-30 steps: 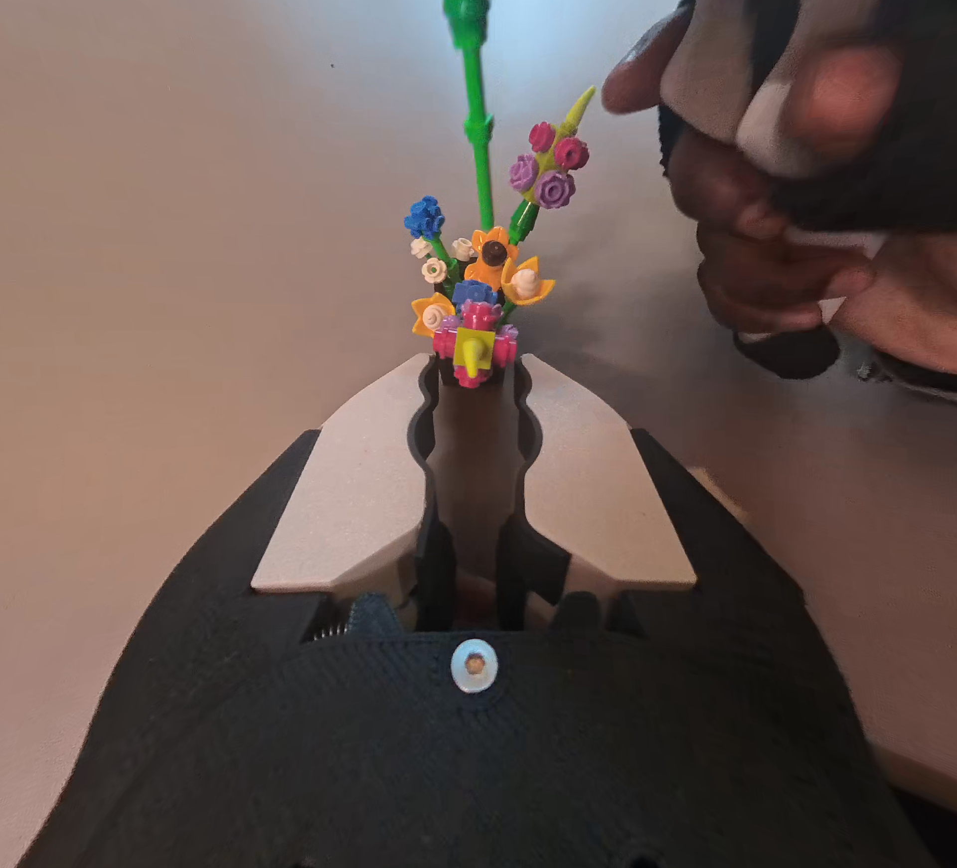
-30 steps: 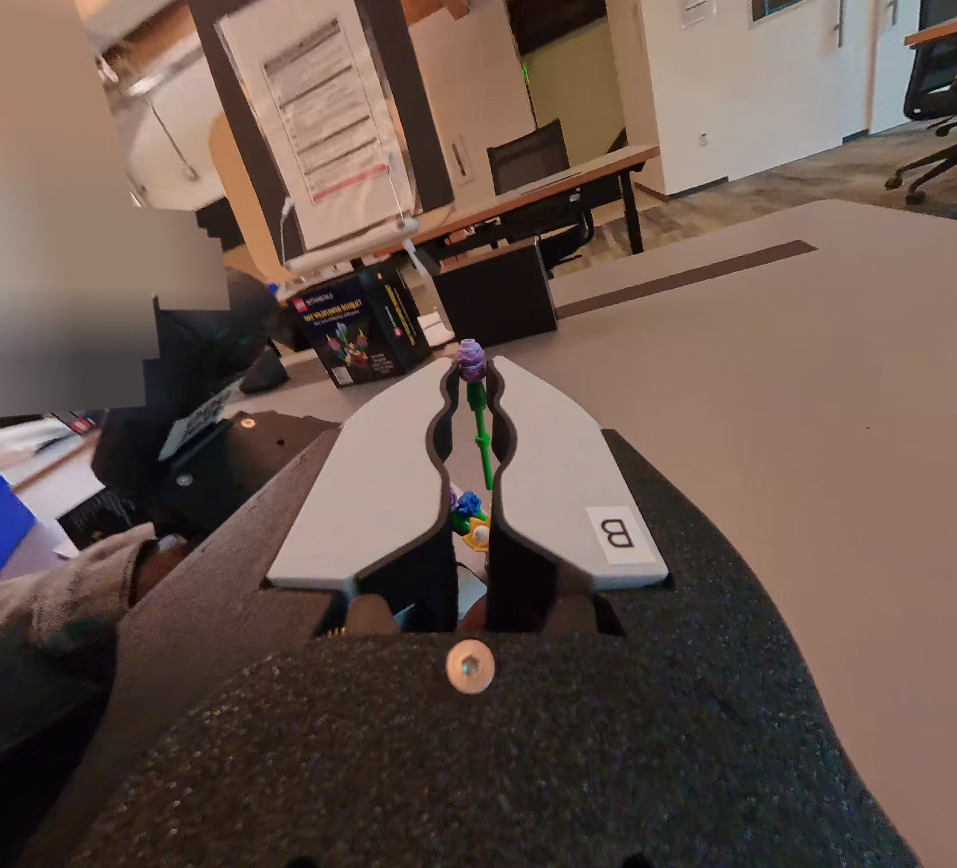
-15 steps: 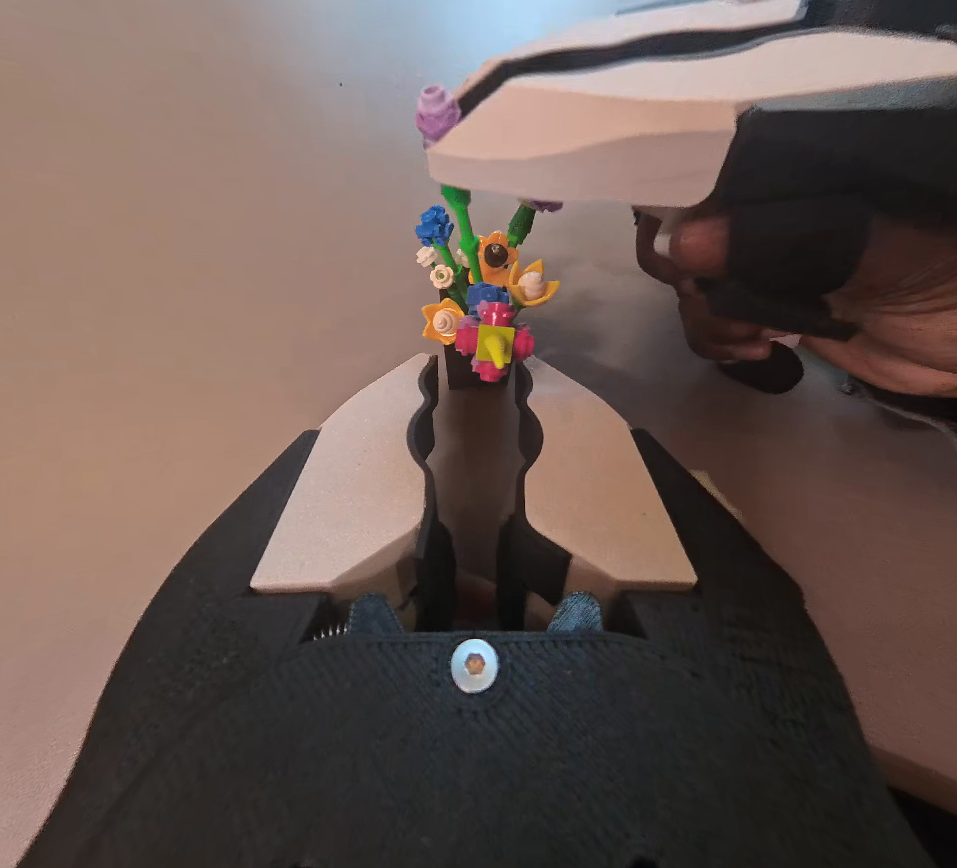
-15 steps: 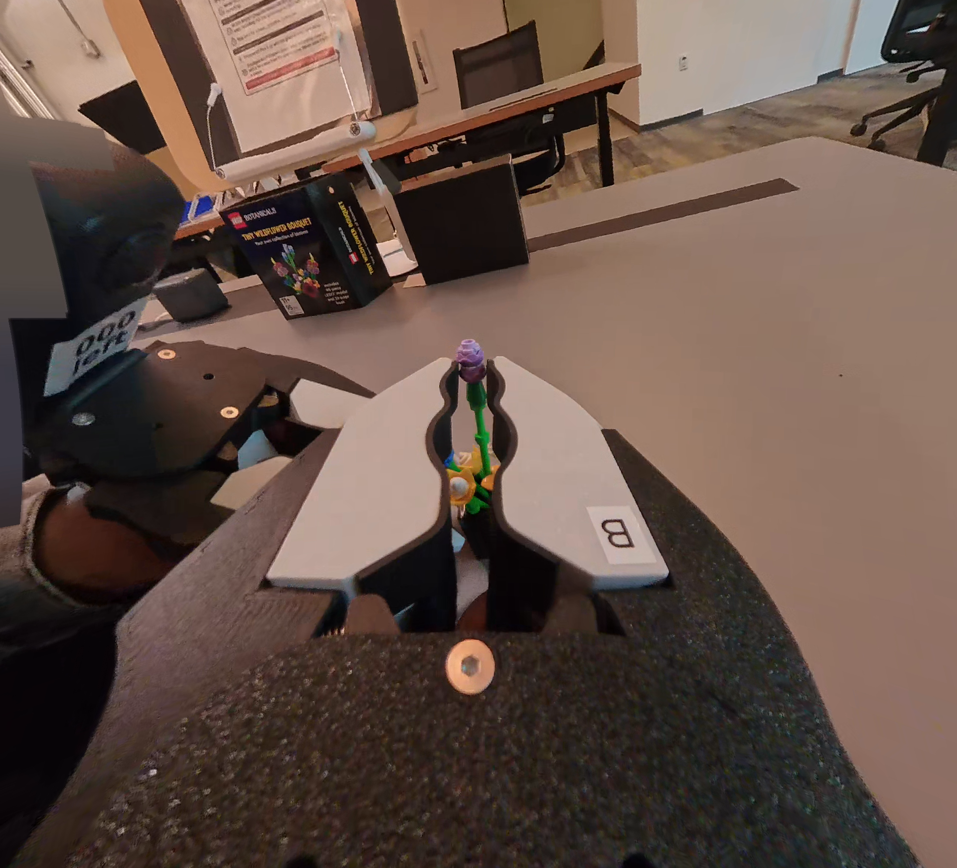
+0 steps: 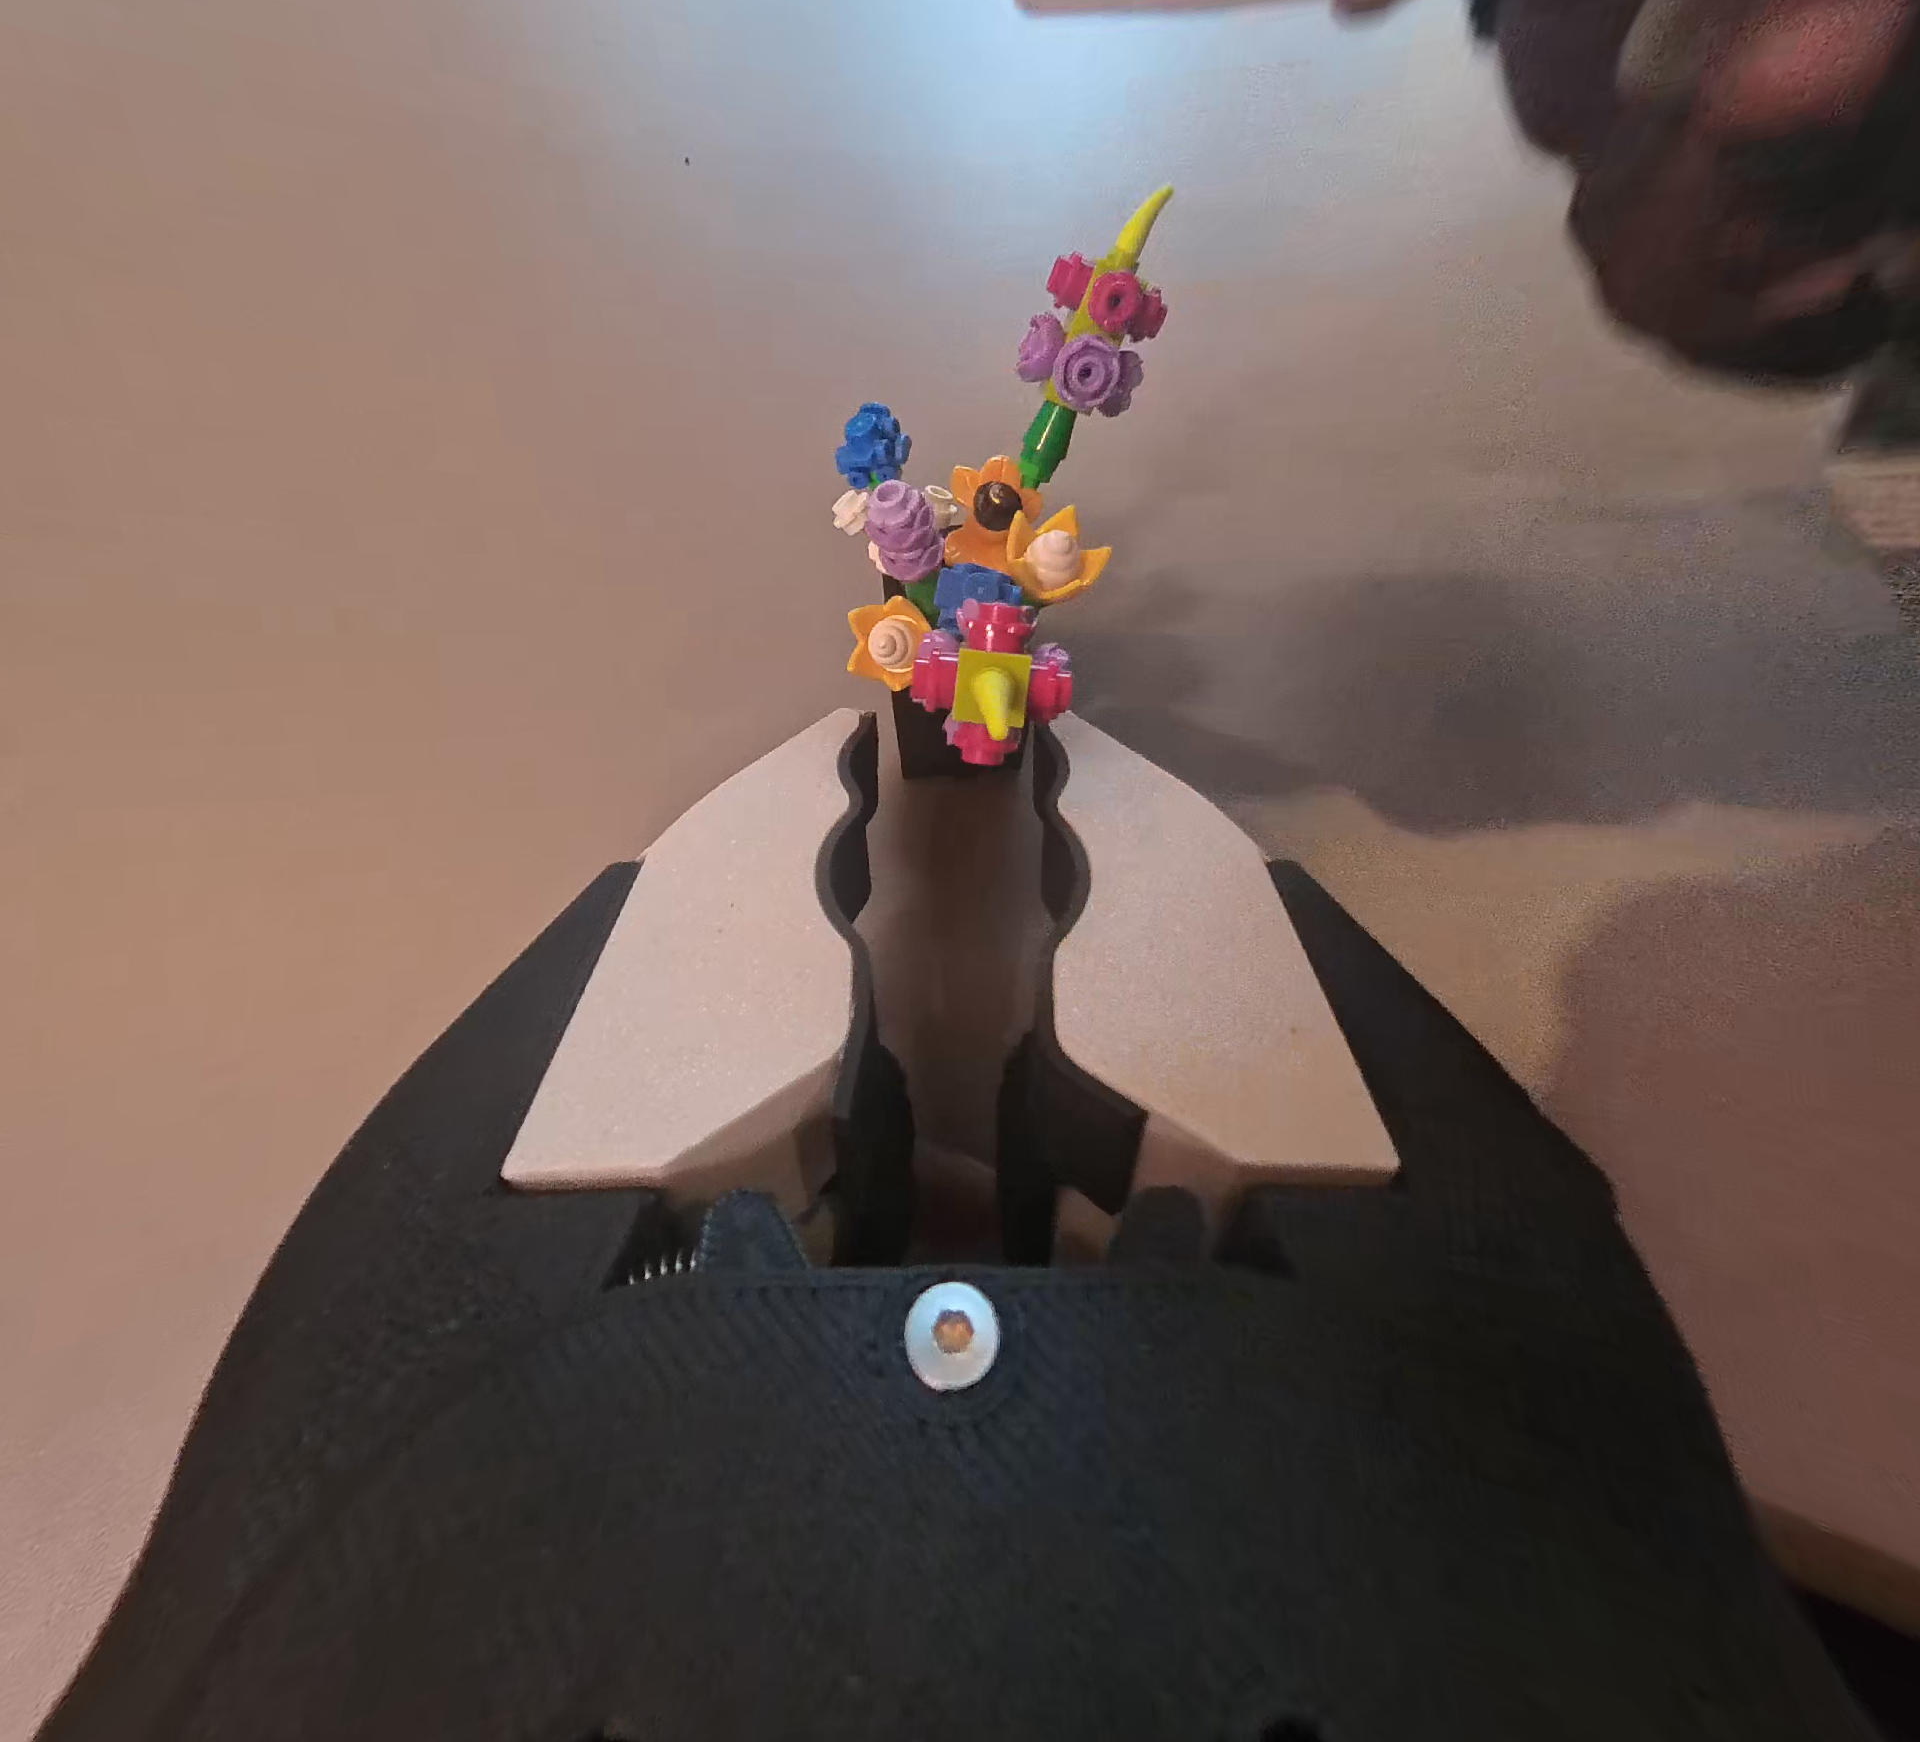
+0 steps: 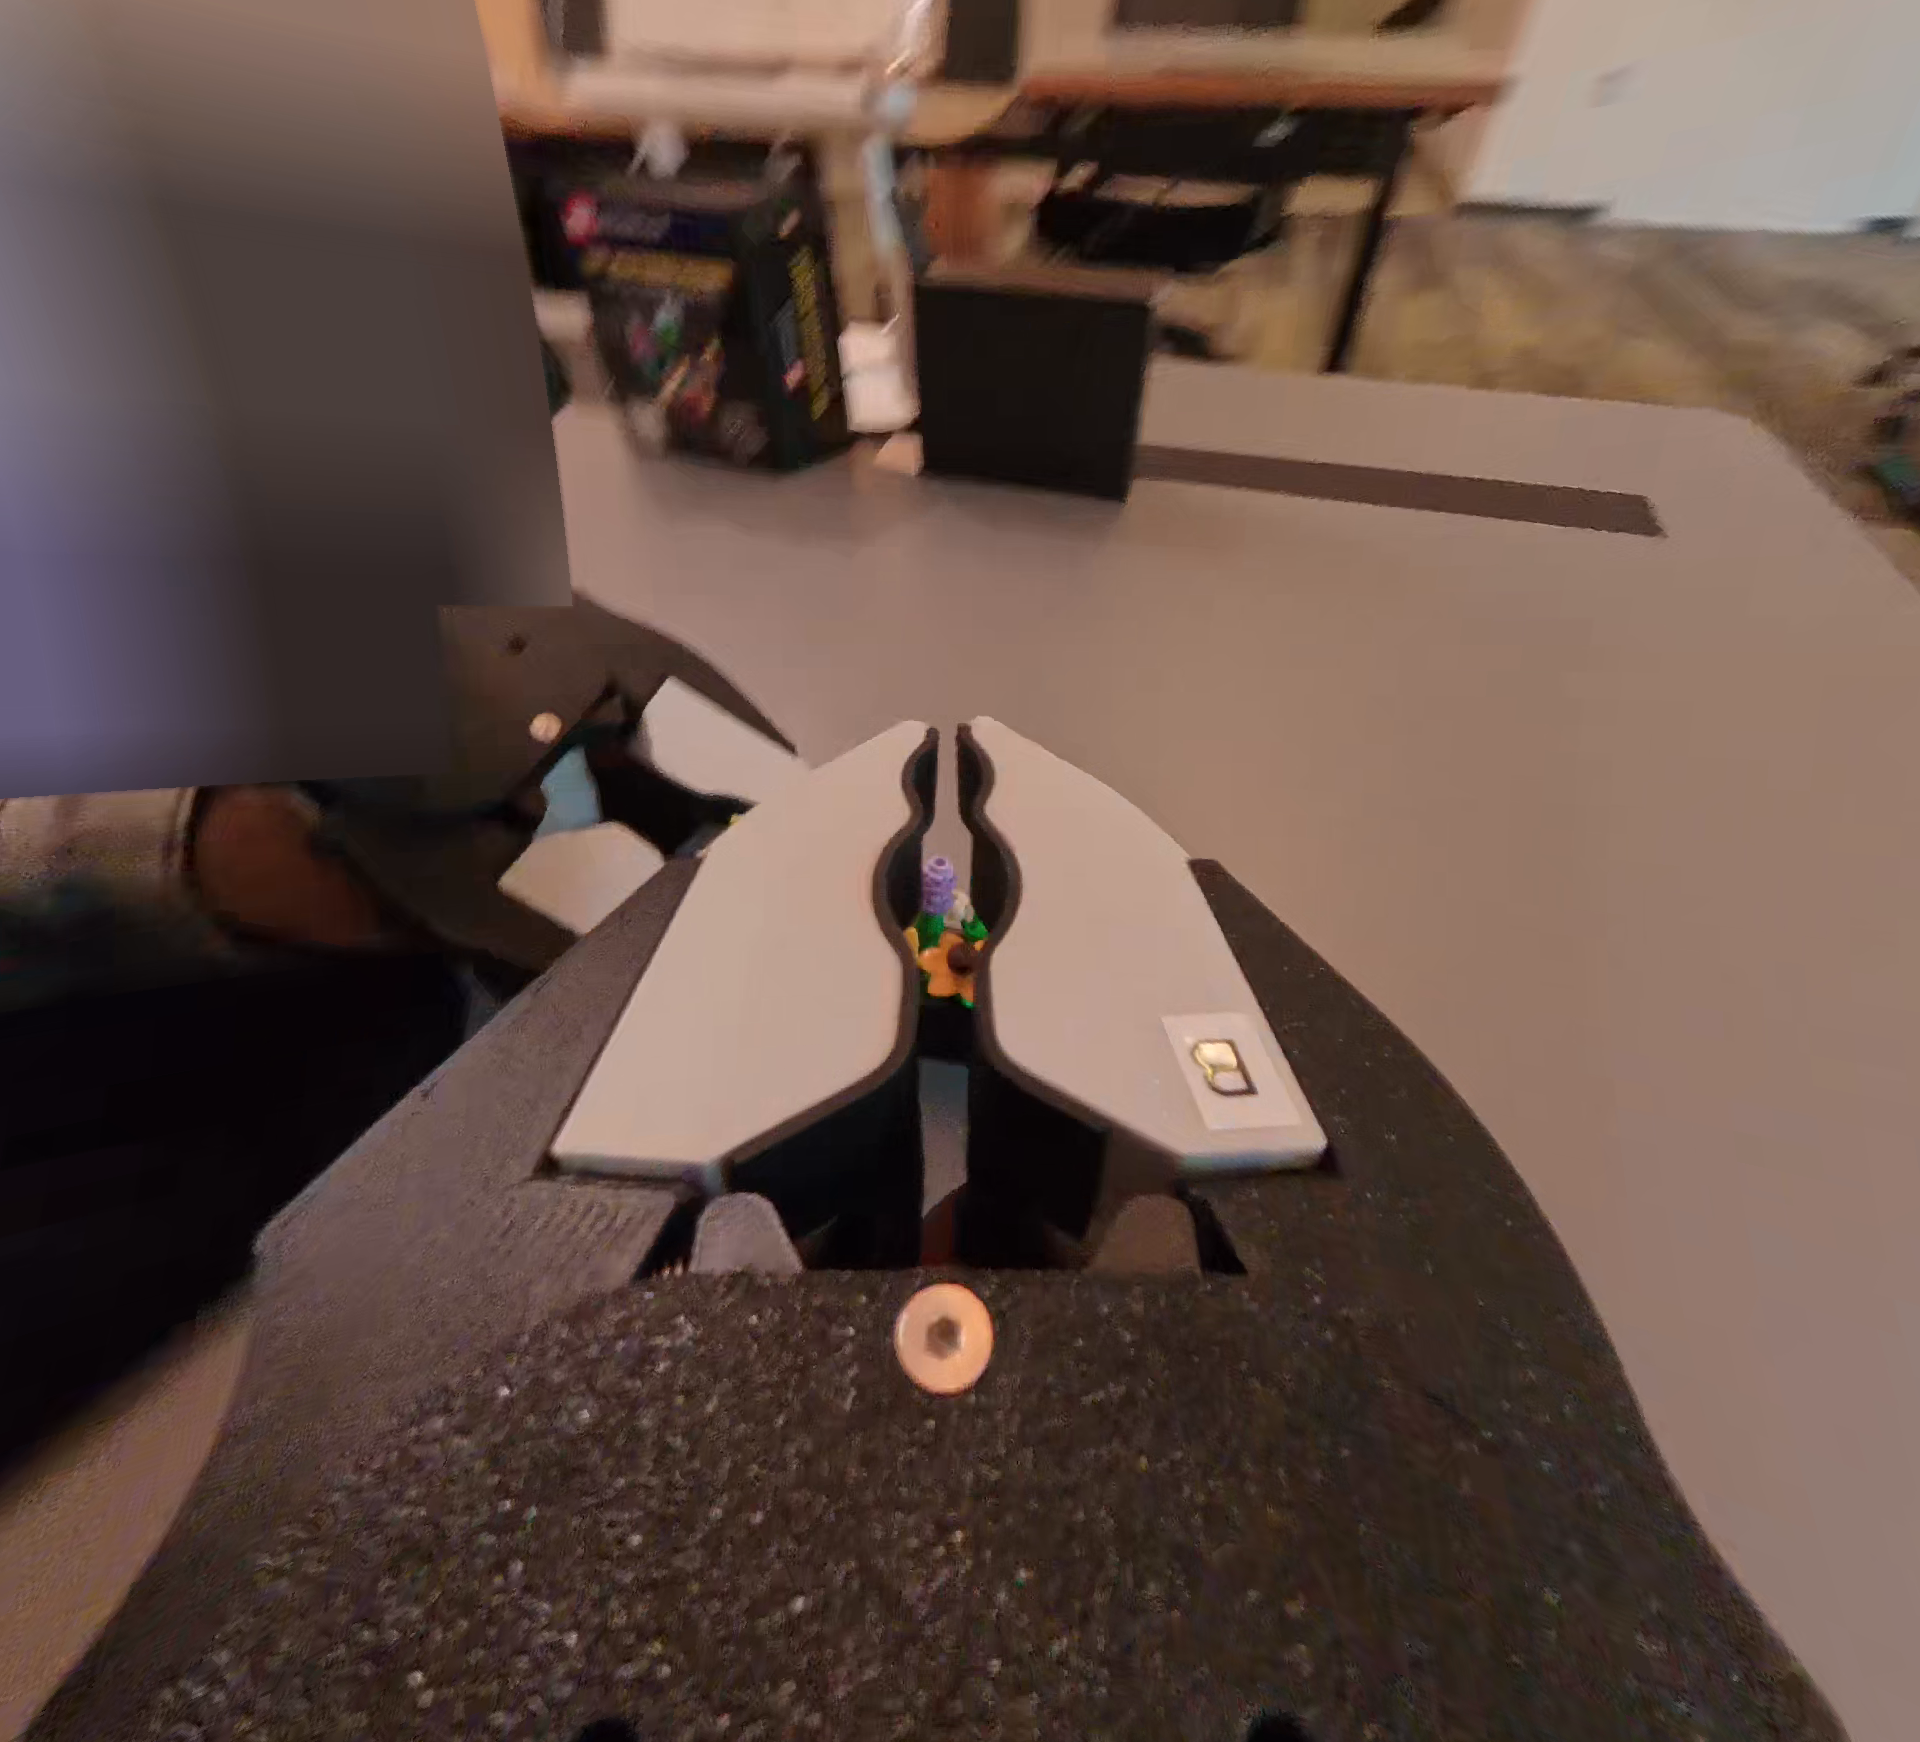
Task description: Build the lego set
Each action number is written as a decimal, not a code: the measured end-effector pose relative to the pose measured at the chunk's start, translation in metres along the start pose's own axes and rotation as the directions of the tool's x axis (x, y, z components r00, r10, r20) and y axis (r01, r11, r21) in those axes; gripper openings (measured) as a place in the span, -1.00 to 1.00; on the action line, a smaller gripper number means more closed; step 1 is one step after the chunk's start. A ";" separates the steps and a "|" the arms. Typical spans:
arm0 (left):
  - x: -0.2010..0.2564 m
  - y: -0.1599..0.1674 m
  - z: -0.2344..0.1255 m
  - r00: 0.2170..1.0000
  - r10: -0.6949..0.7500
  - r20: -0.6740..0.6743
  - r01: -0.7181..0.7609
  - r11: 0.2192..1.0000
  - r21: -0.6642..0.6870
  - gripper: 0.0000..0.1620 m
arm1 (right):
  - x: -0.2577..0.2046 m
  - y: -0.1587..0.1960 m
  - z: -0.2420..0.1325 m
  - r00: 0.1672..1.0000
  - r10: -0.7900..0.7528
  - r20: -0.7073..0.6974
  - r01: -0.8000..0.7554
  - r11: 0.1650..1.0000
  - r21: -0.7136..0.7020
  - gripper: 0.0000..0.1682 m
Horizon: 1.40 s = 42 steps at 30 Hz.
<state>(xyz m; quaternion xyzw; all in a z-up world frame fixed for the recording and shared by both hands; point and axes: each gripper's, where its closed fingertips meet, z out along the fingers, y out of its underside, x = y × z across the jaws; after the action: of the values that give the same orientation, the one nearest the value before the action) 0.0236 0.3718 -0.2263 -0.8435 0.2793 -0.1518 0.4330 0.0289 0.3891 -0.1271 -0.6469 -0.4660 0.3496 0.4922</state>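
The lego bouquet (image 5: 971,570) stands upright on the grey table (image 5: 416,342), its dark base (image 5: 920,747) pinched between the tips of the left tool (image 5: 954,736), which grips that base and steadies the whole thing. The right tool (image 6: 945,736) hovers above and to one side, its fingers nearly closed with only a sliver between the tips, and nothing held in them; through the gap between its fingers the purple flower (image 6: 938,882) shows seated among the others. I'd judge the bouquet very light and rigid but brittle: the thin green stems and the tall spike of pink and purple blooms (image 5: 1091,331) look ready to pop off under a sideways knock. The blocky base is the safe place to hold; any stem should be pinched low and pressed straight down.
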 end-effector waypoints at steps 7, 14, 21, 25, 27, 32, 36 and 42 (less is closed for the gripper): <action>-0.001 0.001 0.001 1.000 -0.003 0.002 0.003 1.000 -0.007 -0.65 | 0.001 0.026 0.022 0.963 -0.124 0.239 0.200 0.925 -0.324 -1.00; -0.002 0.004 -0.007 1.000 0.001 0.020 -0.001 1.000 -0.018 -0.55 | 0.002 0.029 0.025 0.974 -0.108 0.197 0.168 0.935 -0.313 -0.95; -0.018 0.026 -0.099 0.967 -0.162 0.197 0.158 0.987 0.037 -0.32 | -0.047 -0.034 0.028 0.964 -0.054 0.259 0.107 0.974 -0.198 -0.48; -0.051 0.053 -0.150 0.864 -0.360 0.352 0.297 0.929 0.220 -0.26 | -0.103 -0.034 0.072 0.945 -0.090 0.313 0.183 0.942 -0.280 -0.51; -0.066 0.062 -0.169 0.810 -0.440 0.388 0.332 0.889 0.316 -0.26 | -0.125 -0.015 0.101 0.931 -0.146 0.333 0.272 0.887 -0.373 -0.54; -0.077 0.064 -0.191 0.783 -0.447 0.432 0.304 0.881 0.362 -0.25 | -0.125 0.042 0.161 0.947 -0.159 0.279 0.294 0.776 -0.559 -0.66; -0.075 0.066 -0.187 0.790 -0.454 0.412 0.315 0.877 0.364 -0.25 | -0.125 0.055 0.179 0.935 -0.218 0.279 0.343 0.748 -0.568 -0.66; -0.078 0.071 -0.186 0.781 -0.464 0.419 0.317 0.872 0.374 -0.25 | -0.130 0.065 0.195 0.938 -0.194 0.287 0.329 0.760 -0.561 -0.84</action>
<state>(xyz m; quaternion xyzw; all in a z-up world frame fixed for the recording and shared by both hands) -0.1559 0.2653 -0.1774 -0.8223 -0.0488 -0.0558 0.5642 -0.1737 0.3216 -0.2430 -0.6564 -0.6881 0.1779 0.2530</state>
